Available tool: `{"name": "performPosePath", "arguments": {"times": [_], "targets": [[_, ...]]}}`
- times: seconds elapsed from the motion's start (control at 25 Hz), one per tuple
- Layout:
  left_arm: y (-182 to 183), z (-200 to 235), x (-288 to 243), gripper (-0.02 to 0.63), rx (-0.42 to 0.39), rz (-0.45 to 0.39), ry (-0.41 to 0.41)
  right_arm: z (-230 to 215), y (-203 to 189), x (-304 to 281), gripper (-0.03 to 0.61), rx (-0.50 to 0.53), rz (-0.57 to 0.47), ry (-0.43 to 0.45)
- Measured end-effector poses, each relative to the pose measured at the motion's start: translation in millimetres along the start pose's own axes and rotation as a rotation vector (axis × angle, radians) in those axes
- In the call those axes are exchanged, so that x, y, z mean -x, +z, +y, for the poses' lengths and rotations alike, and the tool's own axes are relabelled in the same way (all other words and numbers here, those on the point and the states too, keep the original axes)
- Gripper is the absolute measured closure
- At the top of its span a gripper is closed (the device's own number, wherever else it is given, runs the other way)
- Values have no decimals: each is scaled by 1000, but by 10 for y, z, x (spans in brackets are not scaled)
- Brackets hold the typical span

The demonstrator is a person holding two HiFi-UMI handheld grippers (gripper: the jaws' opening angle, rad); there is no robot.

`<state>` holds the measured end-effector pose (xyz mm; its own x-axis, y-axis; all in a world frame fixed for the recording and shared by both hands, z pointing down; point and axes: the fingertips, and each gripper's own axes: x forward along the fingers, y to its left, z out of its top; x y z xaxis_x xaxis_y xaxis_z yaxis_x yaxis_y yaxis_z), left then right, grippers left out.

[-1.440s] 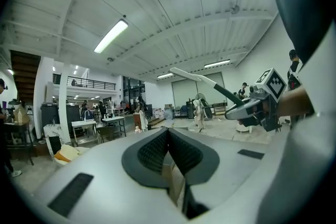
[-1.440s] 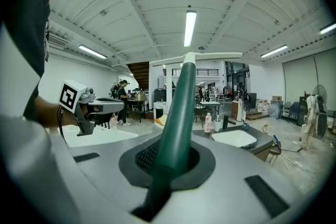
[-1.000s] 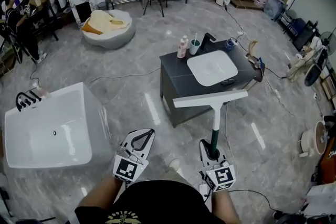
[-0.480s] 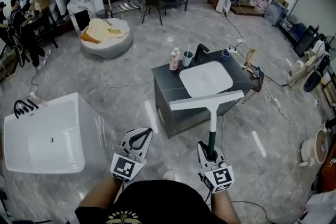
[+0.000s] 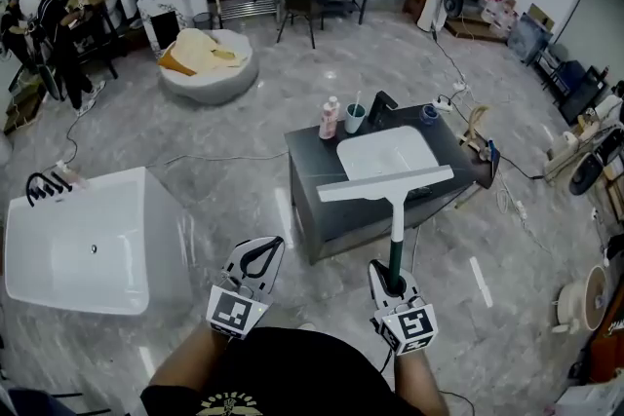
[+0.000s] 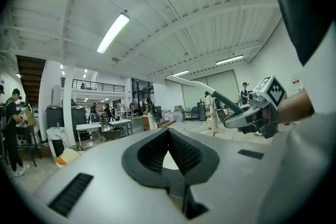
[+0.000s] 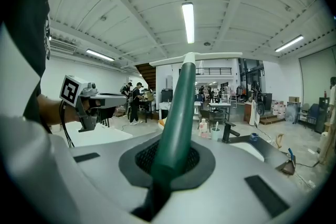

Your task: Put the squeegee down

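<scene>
Holding the squeegee (image 5: 396,227) by its dark green handle, the right gripper (image 5: 391,280) has its jaws clamped on the handle's near end. The squeegee points away from the person. Its white shaft runs out to a long white blade that lies crosswise and, in the head view, overlaps the near edge of a dark vanity counter (image 5: 310,149) with a white basin (image 5: 385,156). The squeegee is up in the air, carried only by the gripper. In the right gripper view the green handle (image 7: 176,113) fills the gap between the black pads. The left gripper (image 5: 258,260) is to the left of the right one and apart from it. It is clenched on nothing, its black pads meeting at the tips. Along the counter's far edge stand a pinkish bottle (image 5: 330,119), a cup (image 5: 355,117) and a black faucet (image 5: 380,104). A white bathtub (image 5: 146,200) stands on the marble floor (image 5: 244,161), well to the left.
</scene>
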<state>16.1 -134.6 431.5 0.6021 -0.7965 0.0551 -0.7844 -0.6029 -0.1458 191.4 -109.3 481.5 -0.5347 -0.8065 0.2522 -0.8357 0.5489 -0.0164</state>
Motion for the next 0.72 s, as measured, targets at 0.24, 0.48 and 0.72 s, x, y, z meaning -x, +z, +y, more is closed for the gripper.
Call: {"name": "performPosePath", "arguments": {"times": [0.24, 0.48, 0.72], "targets": [[-176, 163, -35, 592, 9, 47, 36, -38, -64, -272, 549, -14, 28, 43], [-195, 401, -342, 592, 15, 45, 26, -125, -168, -594, 549, -6, 71, 59], [-265, 593, -733, 592, 12, 46, -15, -321, -240, -958, 549, -22, 103, 41]]}}
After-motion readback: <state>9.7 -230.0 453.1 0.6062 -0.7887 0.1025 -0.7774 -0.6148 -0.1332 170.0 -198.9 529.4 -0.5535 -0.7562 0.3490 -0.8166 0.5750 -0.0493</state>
